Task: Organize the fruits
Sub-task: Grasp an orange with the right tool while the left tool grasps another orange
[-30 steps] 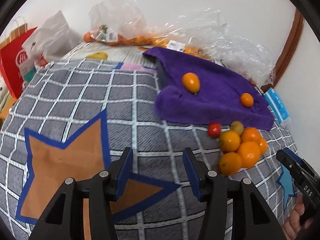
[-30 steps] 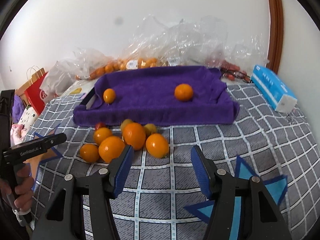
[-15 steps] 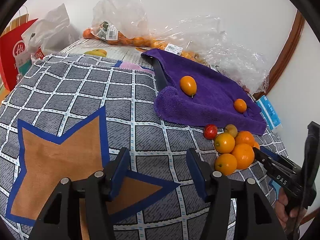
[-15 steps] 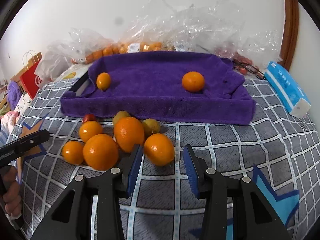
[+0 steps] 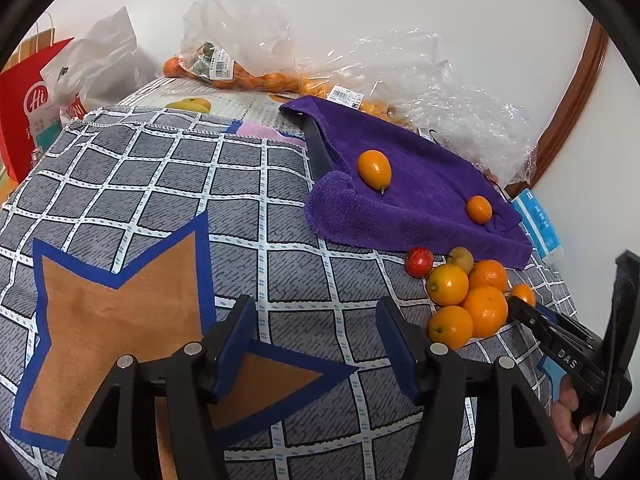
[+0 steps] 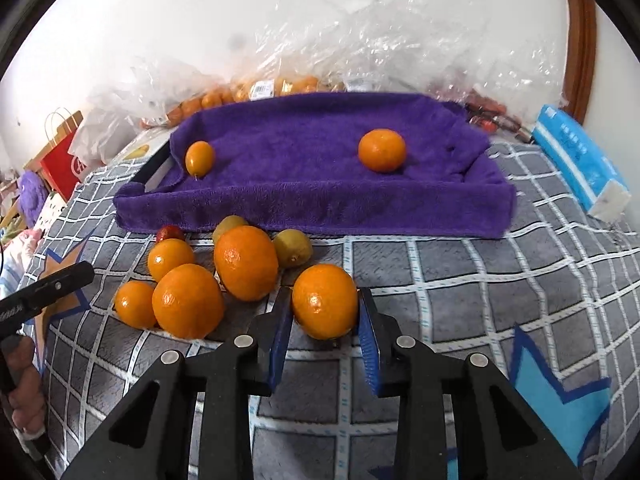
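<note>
The orange [image 6: 325,301] at the right edge of the loose fruit cluster is now bracketed by the right tool [image 6: 325,334], whose jaws are closing on it; a second earlier the same jaws stood wider and short of the fruit. The pads appear to be touching or nearly touching its sides, so a firm pinch cannot yet be confirmed. The fruit sits on the checked cloth [image 6: 460,280], just in front of the purple towel [image 6: 320,184]. A pickup for transfer onto the towel is judged to be under way.

The left tool [image 5: 316,344] is spread and opening a little further than before, with nothing between its jaws, well to the left of the towel over the star pattern.

Counted from the right wrist view: on the towel, one mandarin [image 6: 382,155] and one kumquat [image 6: 199,158]. In front of the towel, five orange citrus fruits are counted including the bracketed one, two greenish-yellow fruits [image 6: 293,247], and one small red fruit [image 6: 170,233], partly hidden. Behind the towel, bagged oranges [image 6: 248,92] are seen, too many to count. A blue tissue pack [image 6: 580,160] lies to the towel's right.
</note>
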`<act>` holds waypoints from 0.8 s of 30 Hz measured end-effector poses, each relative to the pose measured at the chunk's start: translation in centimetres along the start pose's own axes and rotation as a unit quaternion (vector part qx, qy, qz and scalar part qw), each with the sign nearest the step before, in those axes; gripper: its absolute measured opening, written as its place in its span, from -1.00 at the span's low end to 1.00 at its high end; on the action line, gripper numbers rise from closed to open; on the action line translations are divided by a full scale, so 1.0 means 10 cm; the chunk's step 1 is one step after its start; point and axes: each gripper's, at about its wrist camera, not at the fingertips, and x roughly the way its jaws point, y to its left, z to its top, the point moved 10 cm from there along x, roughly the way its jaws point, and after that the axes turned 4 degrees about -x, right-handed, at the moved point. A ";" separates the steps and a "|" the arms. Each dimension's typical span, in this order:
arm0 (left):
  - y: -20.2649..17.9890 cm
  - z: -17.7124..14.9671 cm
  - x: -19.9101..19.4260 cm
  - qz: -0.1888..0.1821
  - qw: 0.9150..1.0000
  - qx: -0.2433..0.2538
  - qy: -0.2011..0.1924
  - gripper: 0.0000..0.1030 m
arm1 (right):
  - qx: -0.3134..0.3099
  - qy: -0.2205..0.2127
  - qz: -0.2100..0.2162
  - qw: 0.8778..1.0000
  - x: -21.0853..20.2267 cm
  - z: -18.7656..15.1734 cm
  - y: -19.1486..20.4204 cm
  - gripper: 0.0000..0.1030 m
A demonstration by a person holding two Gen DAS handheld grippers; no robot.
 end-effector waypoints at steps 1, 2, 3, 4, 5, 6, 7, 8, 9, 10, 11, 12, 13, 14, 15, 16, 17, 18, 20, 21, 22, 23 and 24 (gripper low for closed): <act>0.00 0.00 0.00 -0.001 1.000 -0.001 -0.001 0.17 | -0.001 -0.003 -0.006 1.000 -0.04 -0.02 -0.03 -0.38; 0.00 0.00 0.00 -0.001 1.000 -0.002 -0.001 0.17 | 0.000 -0.005 -0.008 1.000 -0.07 -0.04 -0.07 -0.38; 0.00 0.00 0.00 -0.002 1.000 -0.002 -0.001 0.17 | 0.000 -0.007 -0.007 1.000 -0.10 -0.06 -0.09 -0.38; 0.00 0.00 0.01 -0.002 1.000 -0.002 0.000 0.17 | -0.001 -0.010 -0.006 1.000 -0.14 -0.08 -0.12 -0.38; 0.00 0.00 0.01 -0.001 1.000 -0.002 0.000 0.17 | -0.001 -0.012 -0.006 1.000 -0.16 -0.10 -0.14 -0.38; 0.00 0.00 0.01 -0.001 1.000 -0.001 0.000 0.18 | 0.001 -0.015 -0.006 1.000 -0.19 -0.11 -0.16 -0.38; 0.00 -0.01 0.00 -0.003 1.000 0.001 0.002 0.21 | 0.002 -0.017 -0.009 1.000 -0.21 -0.12 -0.19 -0.38; 0.00 -0.01 0.01 -0.002 1.000 0.005 0.004 0.21 | 0.003 -0.018 -0.016 1.000 -0.23 -0.13 -0.23 -0.38; 0.00 -0.02 0.00 0.001 1.000 0.011 0.006 0.21 | 0.004 -0.018 -0.018 1.000 -0.25 -0.15 -0.25 -0.38; -0.01 -0.03 0.00 0.003 1.000 0.013 0.006 0.21 | 0.009 -0.018 -0.017 1.000 -0.26 -0.16 -0.29 -0.38; -0.01 -0.03 -0.01 0.007 1.000 0.016 0.006 0.21 | 0.012 -0.018 -0.016 1.000 -0.27 -0.17 -0.30 -0.38; -0.02 -0.04 -0.02 0.012 1.000 0.019 0.006 0.21 | 0.015 -0.018 -0.015 1.000 -0.27 -0.17 -0.31 -0.38; -0.03 -0.07 -0.03 0.022 0.999 0.026 0.005 0.21 | 0.017 -0.018 -0.014 1.000 -0.27 -0.17 -0.31 -0.38; -0.05 -0.09 -0.06 0.027 0.999 0.032 0.004 0.21 | 0.016 -0.018 -0.012 1.000 -0.27 -0.17 -0.31 -0.38; -0.11 -0.11 -0.09 0.024 0.999 0.041 0.002 0.19 | 0.013 -0.017 -0.013 1.000 -0.26 -0.17 -0.30 -0.38; -0.16 -0.13 -0.11 0.016 0.999 0.046 0.003 0.18 | 0.010 -0.017 -0.014 1.000 -0.26 -0.17 -0.28 -0.38; -0.24 -0.16 -0.13 0.004 0.999 0.051 0.004 0.18 | 0.008 -0.018 -0.013 1.000 -0.27 -0.16 -0.27 -0.38; -0.37 -0.19 -0.15 -0.011 0.998 0.062 0.006 0.18 | 0.007 -0.020 -0.011 1.000 -0.27 -0.17 -0.26 -0.38; -0.56 -0.24 -0.14 -0.025 0.996 0.083 0.014 0.21 | 0.014 -0.020 -0.010 1.000 -0.27 -0.17 -0.28 -0.38; -0.65 -0.27 -0.12 -0.027 0.995 0.097 0.019 0.21 | 0.019 -0.020 -0.010 1.000 -0.27 -0.17 -0.30 -0.38; -0.74 -0.29 -0.09 -0.027 0.993 0.110 0.025 0.21 | 0.026 -0.022 -0.009 0.999 -0.28 -0.17 -0.33 -0.38; -0.80 -0.30 -0.07 -0.028 0.992 0.116 0.028 0.21 | 0.030 -0.025 -0.007 0.999 -0.29 -0.17 -0.35 -0.38; -0.87 -0.31 -0.05 -0.034 0.992 0.120 0.030 0.21 | 0.037 -0.030 -0.002 0.999 -0.31 -0.16 -0.36 -0.38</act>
